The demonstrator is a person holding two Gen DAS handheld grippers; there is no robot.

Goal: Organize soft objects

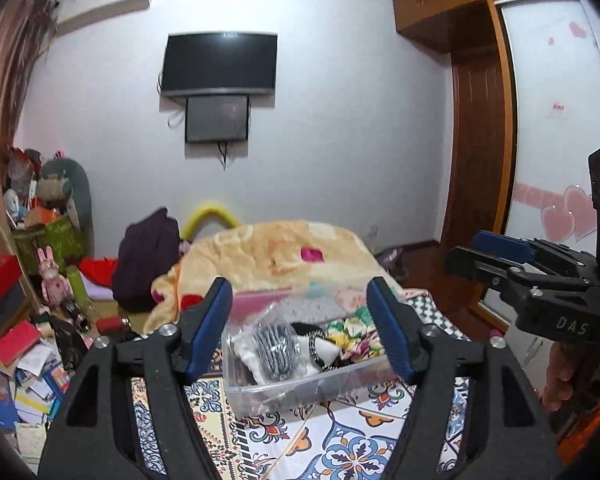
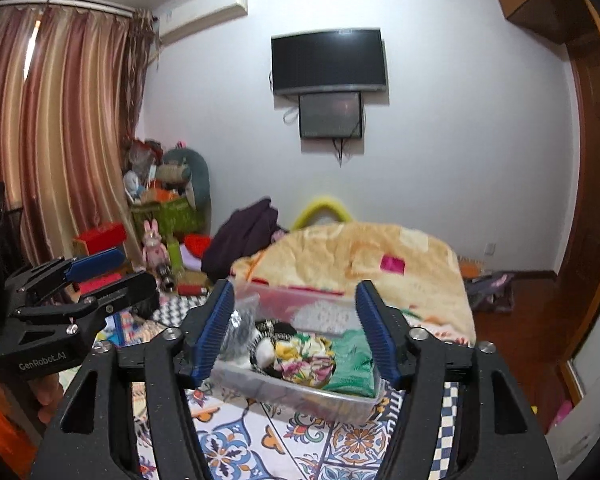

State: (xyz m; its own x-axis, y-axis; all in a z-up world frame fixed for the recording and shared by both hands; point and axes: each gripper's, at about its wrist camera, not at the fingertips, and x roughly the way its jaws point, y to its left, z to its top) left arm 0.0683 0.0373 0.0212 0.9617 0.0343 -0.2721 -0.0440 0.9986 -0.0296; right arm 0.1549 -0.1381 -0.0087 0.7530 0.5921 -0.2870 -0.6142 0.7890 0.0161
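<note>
A clear plastic bin [image 1: 260,394] [image 2: 340,404] stands on the patterned bed sheet, straight ahead of both grippers. It holds soft items: a black-and-white striped roll in a plastic bag [image 1: 274,346], a floral cloth [image 1: 350,334] [image 2: 306,362], a black-and-white piece [image 2: 265,350] and a green cloth [image 2: 354,364]. My left gripper [image 1: 300,328] is open and empty, just short of the bin. My right gripper [image 2: 296,328] is open and empty, also short of the bin. Each gripper shows at the side of the other's view.
A yellow-orange blanket [image 1: 284,252] [image 2: 360,256] is heaped on the bed behind the bin. A dark purple garment [image 1: 146,260] lies left of it. Cluttered boxes, books and plush toys [image 1: 48,216] fill the floor at left. A wardrobe [image 1: 480,120] stands right.
</note>
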